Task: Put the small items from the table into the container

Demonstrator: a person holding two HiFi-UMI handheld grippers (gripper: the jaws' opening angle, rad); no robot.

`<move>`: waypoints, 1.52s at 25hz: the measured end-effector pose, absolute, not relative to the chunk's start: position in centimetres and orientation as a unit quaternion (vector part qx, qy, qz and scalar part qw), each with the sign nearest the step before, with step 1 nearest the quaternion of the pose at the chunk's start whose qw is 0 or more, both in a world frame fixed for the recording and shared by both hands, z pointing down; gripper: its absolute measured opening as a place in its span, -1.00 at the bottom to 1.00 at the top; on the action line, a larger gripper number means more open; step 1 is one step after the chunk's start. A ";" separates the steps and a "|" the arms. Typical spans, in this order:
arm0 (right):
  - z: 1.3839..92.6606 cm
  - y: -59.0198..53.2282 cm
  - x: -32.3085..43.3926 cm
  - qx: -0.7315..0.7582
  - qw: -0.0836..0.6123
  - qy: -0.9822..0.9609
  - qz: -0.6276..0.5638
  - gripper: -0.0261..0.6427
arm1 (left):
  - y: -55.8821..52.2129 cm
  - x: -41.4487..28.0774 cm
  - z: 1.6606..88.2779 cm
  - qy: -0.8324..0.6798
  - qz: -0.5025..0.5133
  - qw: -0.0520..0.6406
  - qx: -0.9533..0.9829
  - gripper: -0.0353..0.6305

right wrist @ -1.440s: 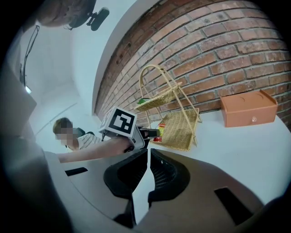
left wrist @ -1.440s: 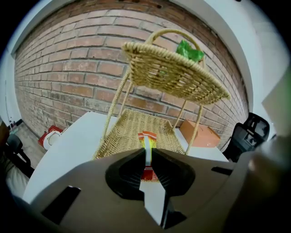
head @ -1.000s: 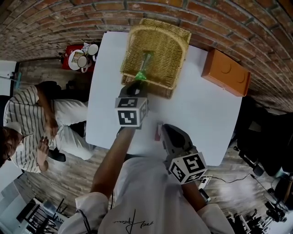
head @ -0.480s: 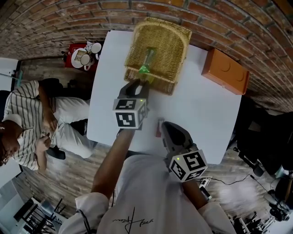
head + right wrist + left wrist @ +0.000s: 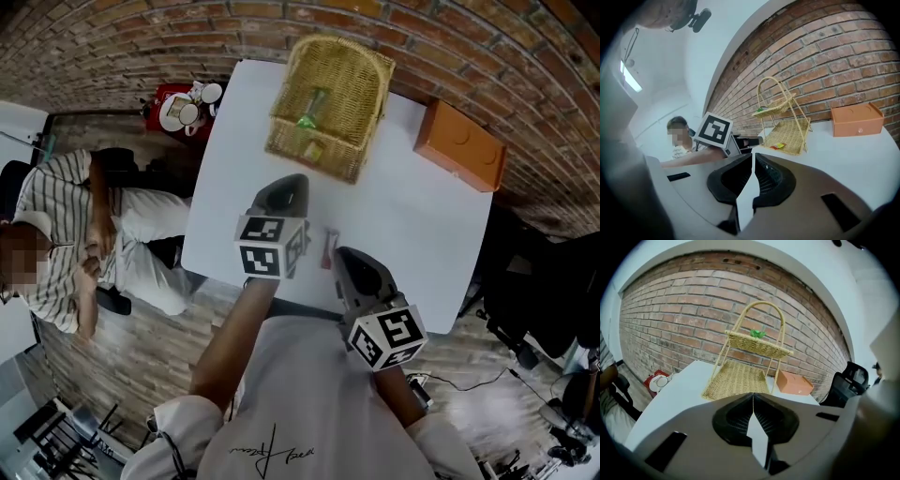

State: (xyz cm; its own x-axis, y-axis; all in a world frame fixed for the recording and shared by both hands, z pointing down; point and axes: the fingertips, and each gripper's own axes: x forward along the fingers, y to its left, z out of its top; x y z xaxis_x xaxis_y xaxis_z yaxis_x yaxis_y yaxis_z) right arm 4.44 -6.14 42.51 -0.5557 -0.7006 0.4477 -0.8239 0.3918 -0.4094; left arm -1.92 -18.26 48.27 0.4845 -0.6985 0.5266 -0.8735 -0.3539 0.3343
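A two-tier wicker basket (image 5: pixel 352 80) stands at the table's far side. A green item (image 5: pixel 307 120) lies in its upper tier and a yellow and red item (image 5: pixel 314 155) in the lower one. A small pink item (image 5: pixel 328 248) lies on the white table (image 5: pixel 412 234) between my grippers. My left gripper (image 5: pixel 286 183) hovers short of the basket, its jaws closing to shut with nothing between them. My right gripper (image 5: pixel 345 255) hangs near the table's front edge, just right of the pink item, shut and empty. The left gripper view shows the basket (image 5: pixel 737 378) ahead with the green item (image 5: pixel 758 333) on top.
An orange box (image 5: pixel 462 147) sits at the table's far right corner. A person in a striped shirt (image 5: pixel 66 244) sits left of the table. A red tray with cups (image 5: pixel 183 108) lies on the floor at the far left. A brick wall runs behind the table.
My left gripper let go of the green item into the basket's upper tier, drew back toward me and shut again. The right gripper rose slightly.
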 end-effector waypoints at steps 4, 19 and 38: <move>41.7 -5.2 4.3 0.451 0.097 -0.839 0.289 -0.85 | -16.3 -2.1 47.1 -0.492 0.134 0.292 0.809 -0.86; 38.2 -0.4 5.3 0.443 0.070 -0.862 0.238 -0.85 | -8.3 -1.4 42.5 -0.507 0.095 0.261 0.816 -0.86; 37.7 6.7 6.5 0.434 0.060 -0.870 0.226 -0.85 | -0.7 0.0 40.8 -0.498 0.046 0.273 0.822 -0.87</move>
